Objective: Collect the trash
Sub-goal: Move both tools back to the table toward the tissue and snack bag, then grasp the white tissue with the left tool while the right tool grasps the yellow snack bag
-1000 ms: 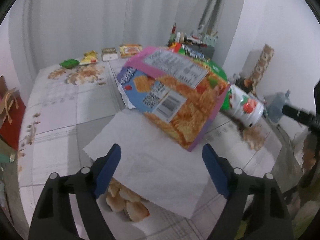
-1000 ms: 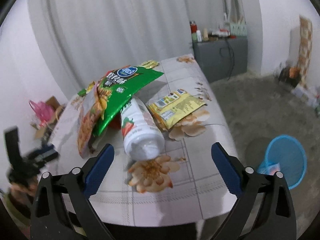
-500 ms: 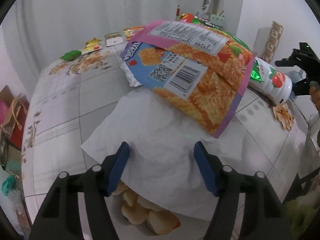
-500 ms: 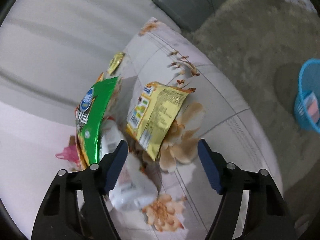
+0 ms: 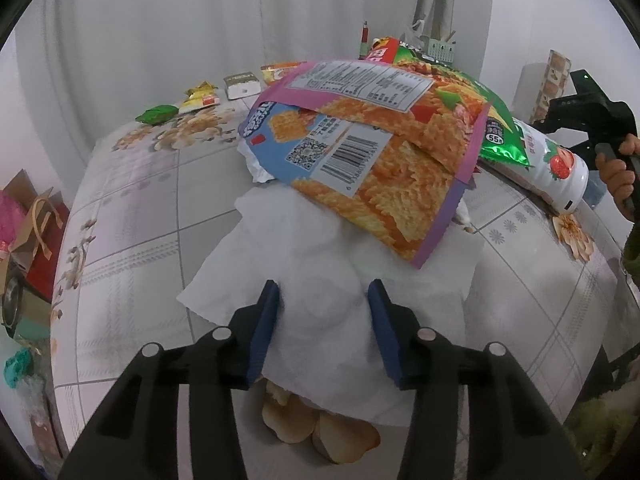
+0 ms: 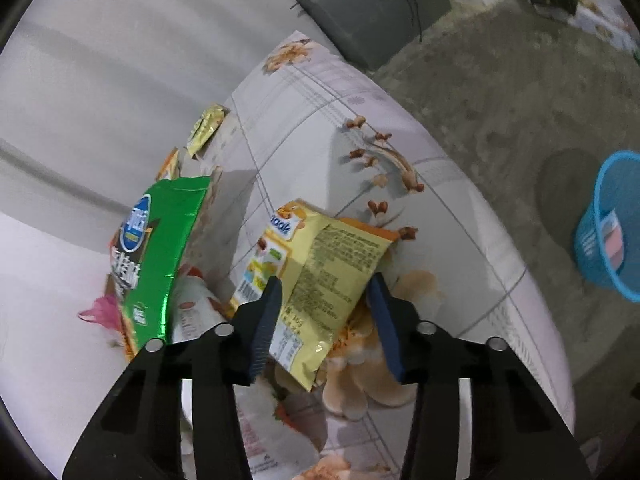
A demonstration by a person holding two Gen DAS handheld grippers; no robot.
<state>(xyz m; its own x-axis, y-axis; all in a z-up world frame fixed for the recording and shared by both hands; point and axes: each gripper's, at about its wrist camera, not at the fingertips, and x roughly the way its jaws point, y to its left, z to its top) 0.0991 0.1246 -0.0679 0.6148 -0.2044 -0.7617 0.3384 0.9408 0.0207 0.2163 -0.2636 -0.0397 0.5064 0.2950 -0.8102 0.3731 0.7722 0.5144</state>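
My left gripper [image 5: 324, 304] points down at a white paper napkin [image 5: 320, 264] on the flowered table [image 5: 132, 240]. Its jaws are closing, and the napkin bunches up between the blue fingers [image 5: 268, 320]. An orange snack bag [image 5: 380, 168] lies on the napkin's far edge. My right gripper [image 6: 324, 296] hangs over a yellow snack packet [image 6: 320, 264], jaws closing, with the packet between the fingertips. A green bag [image 6: 160, 240] and a white strawberry bottle [image 6: 192, 312] lie just left of the packet.
A blue waste basket [image 6: 612, 220] stands on the floor right of the table. Small wrappers [image 5: 200, 98] lie at the table's far end. Paper bags [image 5: 32, 220] sit on the floor at the left, and a grey cabinet [image 6: 376, 12] stands behind.
Both pairs of jaws have narrowed. The napkin has bunched between the left fingers. The right gripper rolled and swung from in front of the bottle to over the yellow packet.
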